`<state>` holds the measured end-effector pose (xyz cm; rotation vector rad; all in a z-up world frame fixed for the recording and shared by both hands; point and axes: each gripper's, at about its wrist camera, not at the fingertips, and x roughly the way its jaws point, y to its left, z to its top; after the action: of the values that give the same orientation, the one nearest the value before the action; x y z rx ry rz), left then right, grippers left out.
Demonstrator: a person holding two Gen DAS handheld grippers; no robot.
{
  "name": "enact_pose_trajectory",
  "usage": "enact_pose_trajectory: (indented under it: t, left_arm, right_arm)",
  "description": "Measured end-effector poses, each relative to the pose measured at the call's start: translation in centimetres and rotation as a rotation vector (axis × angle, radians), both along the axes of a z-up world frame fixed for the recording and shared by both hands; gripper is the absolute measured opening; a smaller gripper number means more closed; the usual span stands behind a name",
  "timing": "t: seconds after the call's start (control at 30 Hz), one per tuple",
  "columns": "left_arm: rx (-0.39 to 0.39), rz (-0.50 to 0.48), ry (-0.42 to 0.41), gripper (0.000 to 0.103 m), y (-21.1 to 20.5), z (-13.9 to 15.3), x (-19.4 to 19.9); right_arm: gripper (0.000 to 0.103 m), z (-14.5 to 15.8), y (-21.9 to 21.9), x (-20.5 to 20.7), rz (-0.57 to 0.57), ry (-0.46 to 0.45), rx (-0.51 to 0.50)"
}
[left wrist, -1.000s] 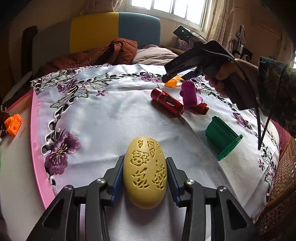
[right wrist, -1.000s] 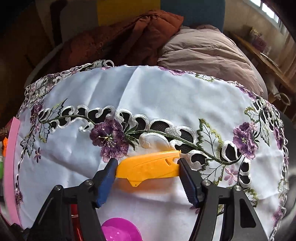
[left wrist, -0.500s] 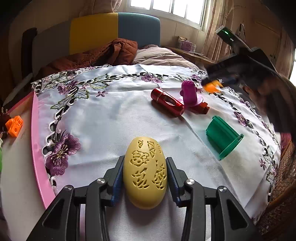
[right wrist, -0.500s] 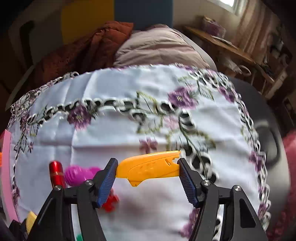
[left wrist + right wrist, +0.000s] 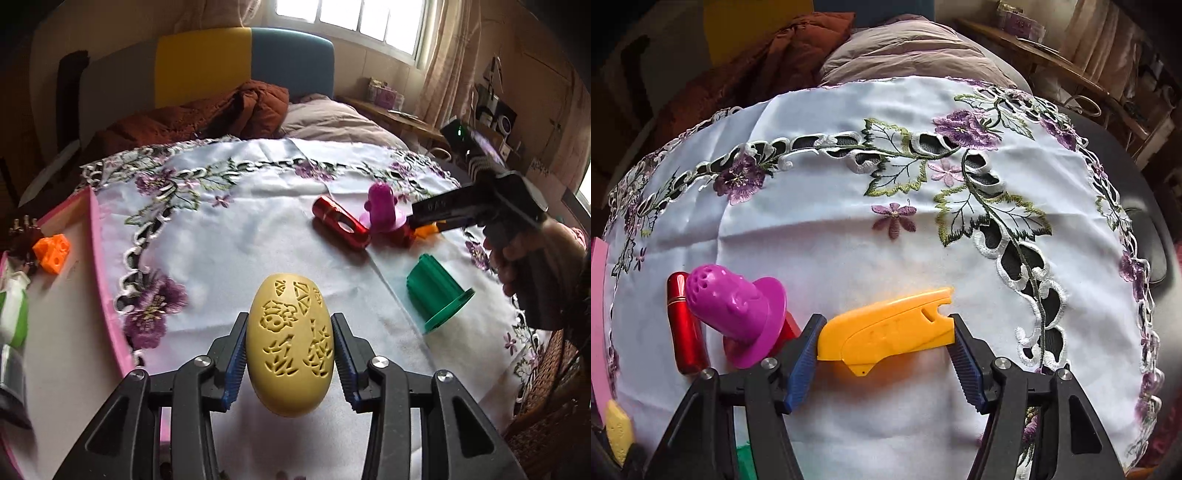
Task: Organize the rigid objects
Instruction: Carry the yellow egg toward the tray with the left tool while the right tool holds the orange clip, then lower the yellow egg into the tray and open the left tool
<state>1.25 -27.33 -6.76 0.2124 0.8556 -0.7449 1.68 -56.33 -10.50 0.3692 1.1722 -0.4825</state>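
Closest to me, the left gripper [image 5: 288, 363] is clamped on a yellow egg-shaped piece [image 5: 289, 345] with cut-out patterns. The pads press its two flanks, and its long axis runs straight ahead along the fingers, the far end poking out past the tips, above the white embroidered cloth [image 5: 229, 251].

Over on the other side, the right gripper [image 5: 884, 354] pinches an orange plastic piece [image 5: 888, 330] end to end. Its long axis lies crosswise between the fingers, notched end toward the right-hand finger, pointing steeply down at the cloth. I judge it is about to be set down beside the little group of toys, so that crosswise lie is what matters.

Just left of those fingers stands a purple cone [image 5: 738, 310] with a wide brim, a red tube [image 5: 685, 325] lying close behind it. They crowd the left finger and are what could get knocked.

Ahead and right of the left fingers a green flanged cup [image 5: 437, 295] lies on its side. Far left, an orange block [image 5: 51, 253] sits off the cloth.
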Motion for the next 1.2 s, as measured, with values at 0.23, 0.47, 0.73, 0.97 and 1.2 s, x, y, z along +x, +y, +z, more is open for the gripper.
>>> enact_pose_trajectory:
  t: [0.23,0.47,0.73,0.97,1.2]
  left_arm:
    - [-0.002,0.043,0.006,0.043,1.7,1.6,-0.3]
    - [-0.012,0.092,-0.002,0.043,3.7,3.3,-0.3]
    - [-0.028,0.143,-0.002,0.043,5.9,4.1,-0.1]
    - [-0.047,0.186,0.006,0.043,8.3,4.4,0.5]
    - [-0.086,0.315,0.044,0.043,14.2,4.5,2.3]
  right_arm:
    - [0.066,0.1,0.0,0.1,0.006,-0.002,-0.011]
    - [0.066,0.3,0.1,0.0,0.013,-0.003,-0.023]
    - [0.066,0.3,0.2,0.1,0.024,0.000,-0.034]
    - [0.066,0.3,0.3,0.0,0.032,0.001,-0.042]
    - [0.066,0.4,0.3,0.1,0.037,0.005,-0.051]
